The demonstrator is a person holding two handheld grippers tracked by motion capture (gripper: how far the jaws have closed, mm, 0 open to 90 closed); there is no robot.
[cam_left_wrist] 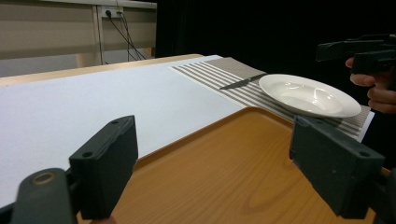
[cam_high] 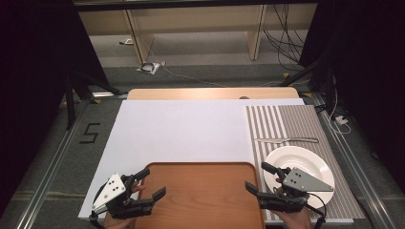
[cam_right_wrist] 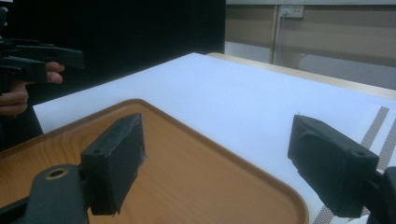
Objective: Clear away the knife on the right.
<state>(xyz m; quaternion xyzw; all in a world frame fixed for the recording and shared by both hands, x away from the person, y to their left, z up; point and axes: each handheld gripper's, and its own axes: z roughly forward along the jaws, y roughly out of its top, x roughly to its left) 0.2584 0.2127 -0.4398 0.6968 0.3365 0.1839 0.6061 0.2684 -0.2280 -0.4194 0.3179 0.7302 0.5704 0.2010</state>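
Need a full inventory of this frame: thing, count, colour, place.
tray: 1, brown wood, near centre of the table, nothing on it
plate: 1, white, on the placemat, near right
knife: 1, silver, on the placemat just beyond the plate
placemat: 1, grey-and-white striped, right side
table cover: 1, white, over the table
left hand-held gripper: 1, black, open, over the tray's near left corner
right hand-held gripper: 1, black, open, between tray and plate
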